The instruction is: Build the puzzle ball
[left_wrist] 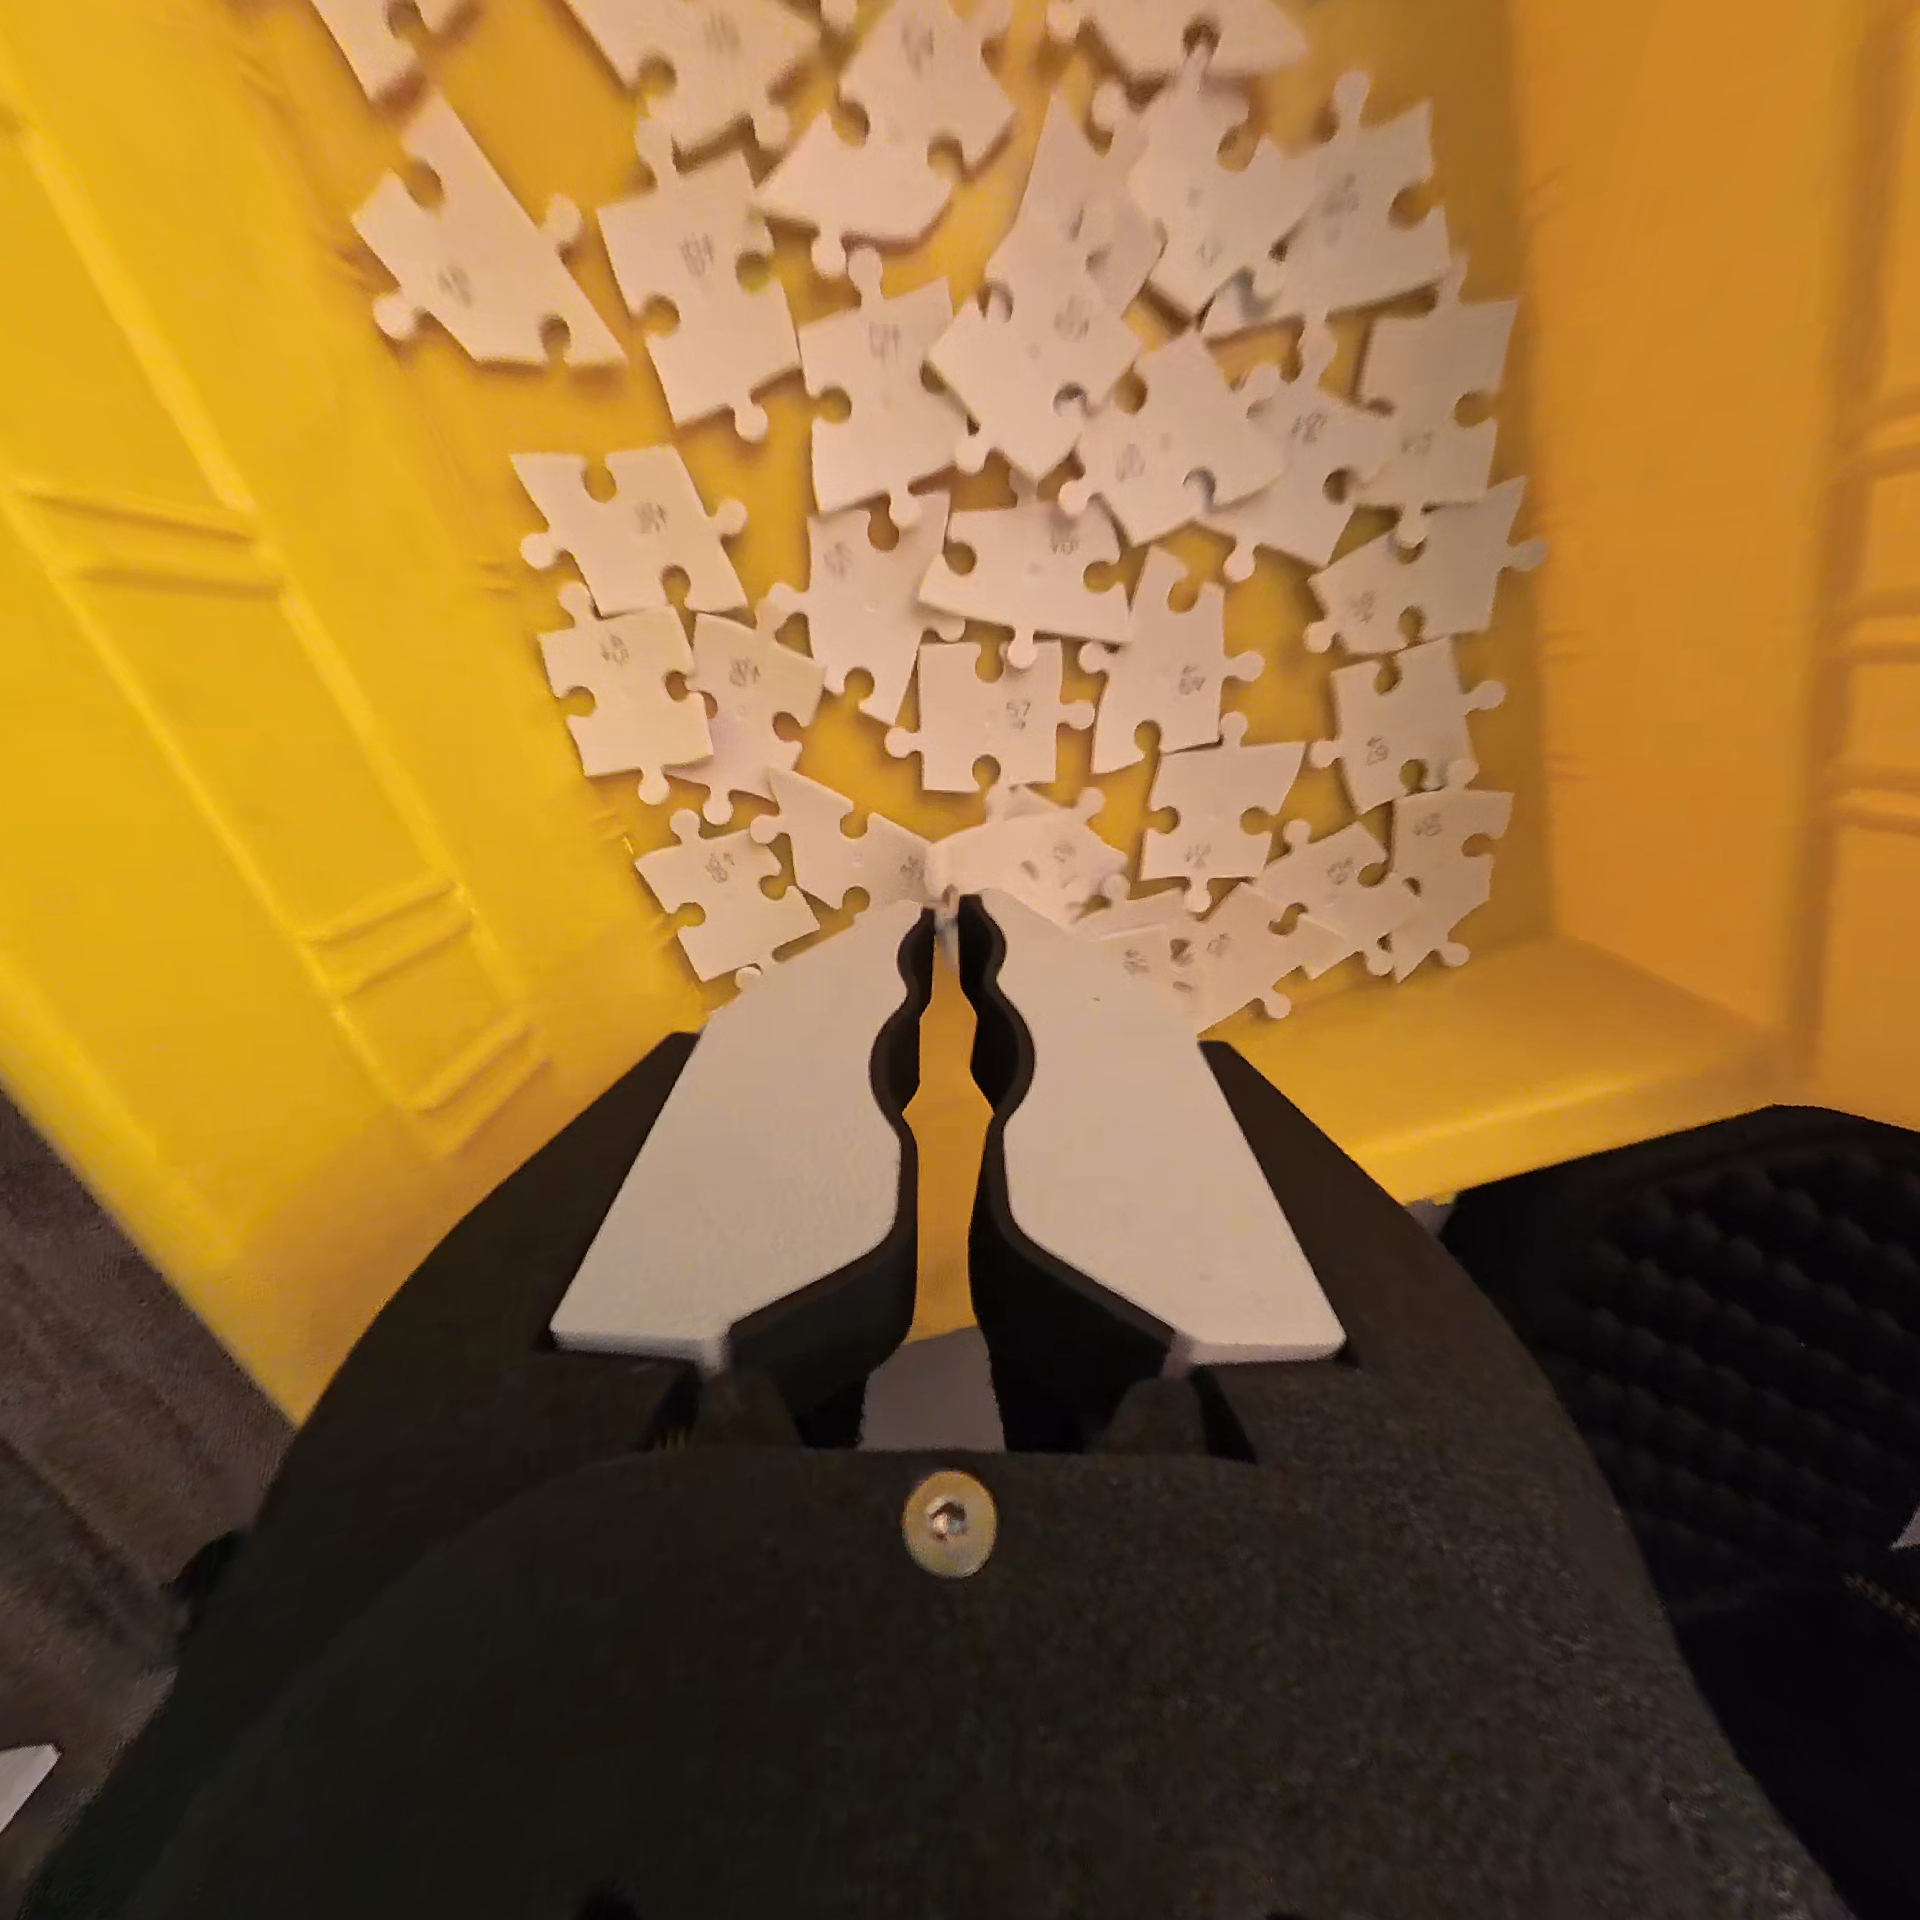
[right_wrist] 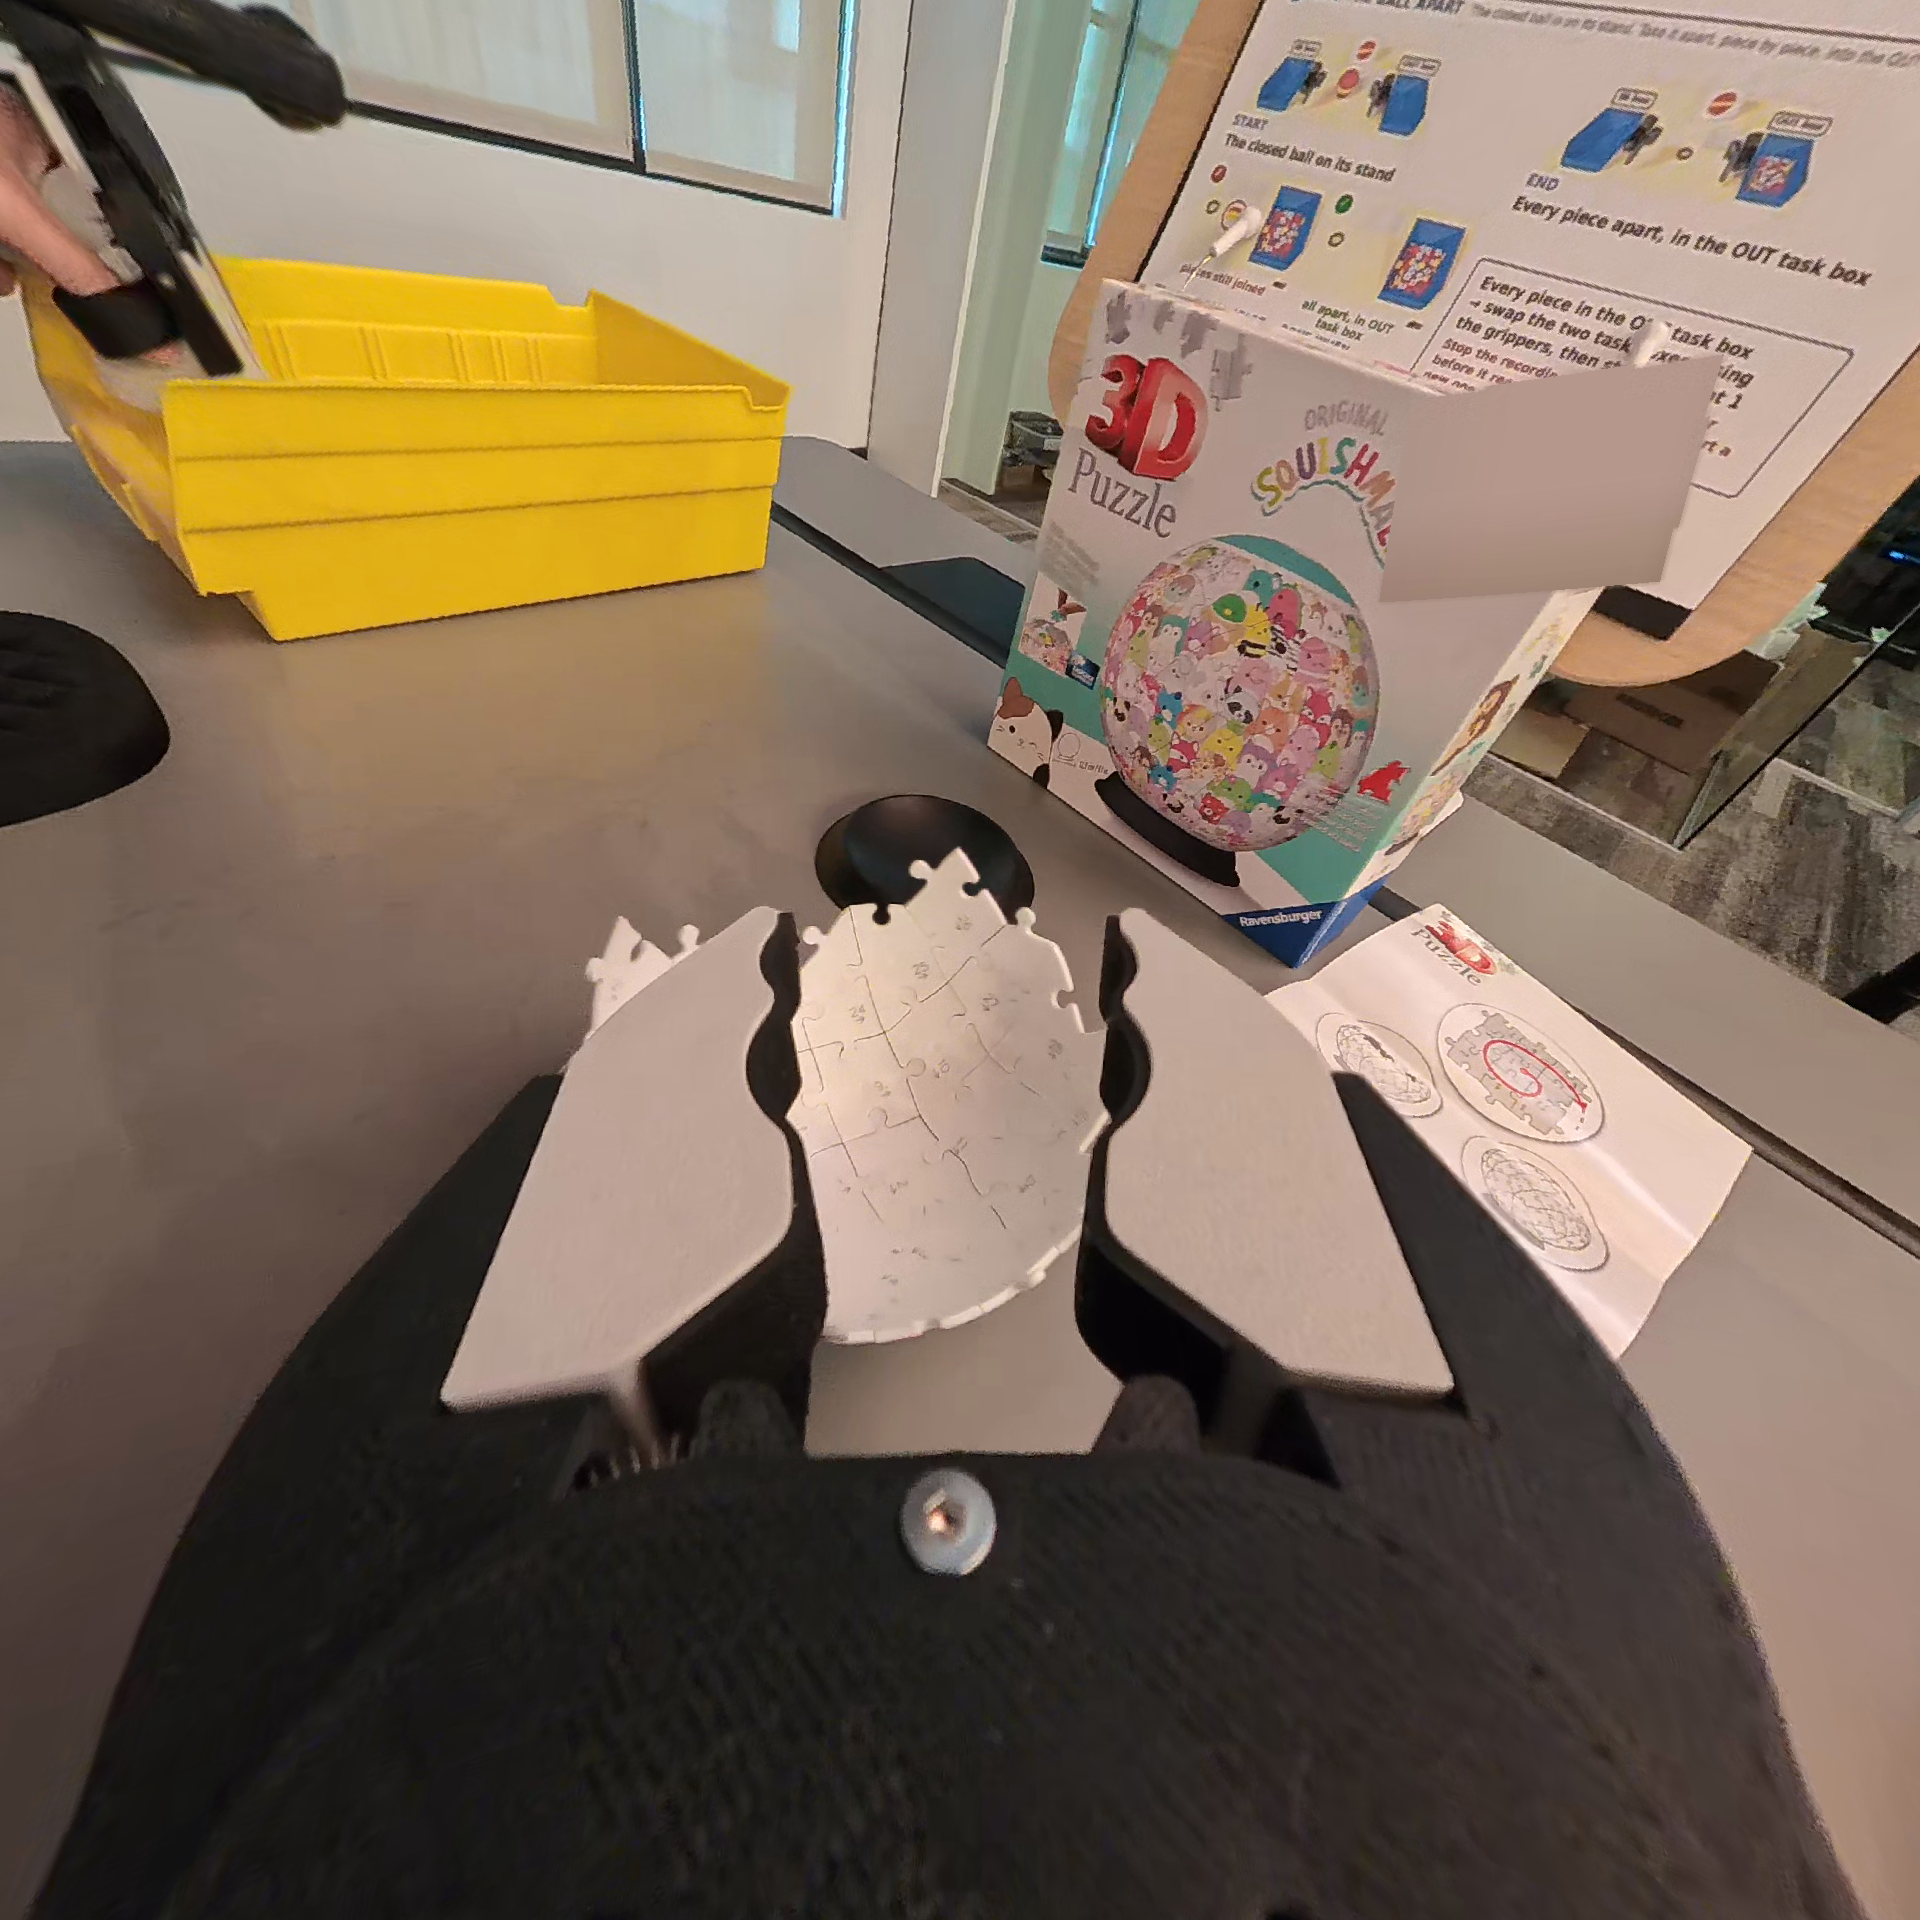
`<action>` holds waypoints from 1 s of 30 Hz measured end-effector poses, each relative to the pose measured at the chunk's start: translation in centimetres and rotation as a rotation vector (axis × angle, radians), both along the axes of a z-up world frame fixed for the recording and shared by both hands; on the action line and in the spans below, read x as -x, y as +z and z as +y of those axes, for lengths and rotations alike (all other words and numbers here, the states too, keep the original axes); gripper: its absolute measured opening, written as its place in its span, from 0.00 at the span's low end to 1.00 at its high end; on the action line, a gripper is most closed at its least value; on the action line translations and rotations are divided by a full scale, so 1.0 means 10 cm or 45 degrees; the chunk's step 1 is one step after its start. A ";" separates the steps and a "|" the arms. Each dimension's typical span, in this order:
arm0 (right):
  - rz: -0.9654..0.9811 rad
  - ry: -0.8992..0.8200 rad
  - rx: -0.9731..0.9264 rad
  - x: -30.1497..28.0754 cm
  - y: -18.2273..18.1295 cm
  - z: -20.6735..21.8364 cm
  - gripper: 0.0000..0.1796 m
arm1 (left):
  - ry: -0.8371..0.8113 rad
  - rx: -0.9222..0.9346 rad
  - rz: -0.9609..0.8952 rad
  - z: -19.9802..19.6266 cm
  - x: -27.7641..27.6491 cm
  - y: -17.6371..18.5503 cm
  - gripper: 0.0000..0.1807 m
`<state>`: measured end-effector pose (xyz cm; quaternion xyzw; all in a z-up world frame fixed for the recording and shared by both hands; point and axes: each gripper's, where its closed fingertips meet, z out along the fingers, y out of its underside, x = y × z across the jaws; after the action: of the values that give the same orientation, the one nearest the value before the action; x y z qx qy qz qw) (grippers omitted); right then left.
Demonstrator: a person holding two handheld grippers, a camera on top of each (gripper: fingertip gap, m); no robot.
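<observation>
Several loose white puzzle pieces lie face down in a yellow bin. My left gripper reaches into the bin, and its tips are pinched on the edge of one puzzle piece at the near side of the heap. A partly built white ball shell, curved like a bowl, rests on the grey table. My right gripper is open, with one finger on each side of the shell. Behind the shell is the black ball stand.
The yellow bin stands at the back left of the table, with the left gripper and a hand in it. A puzzle box, a paper instruction sheet, a poster board and a black foam case are nearby. A small joined cluster lies left of the shell.
</observation>
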<state>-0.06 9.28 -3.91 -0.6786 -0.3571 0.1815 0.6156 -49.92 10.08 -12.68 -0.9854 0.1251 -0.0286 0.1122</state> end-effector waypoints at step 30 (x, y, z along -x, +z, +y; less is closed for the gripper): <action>-0.102 0.022 0.006 0.06 -0.13 -0.02 0.32 | -0.122 0.011 -0.146 0.10 -0.22 -0.17 0.08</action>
<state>-0.68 9.12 -5.17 -0.6837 -0.3868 0.1603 0.5977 -47.74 11.08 -14.42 -0.9755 0.1653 -0.0908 0.1134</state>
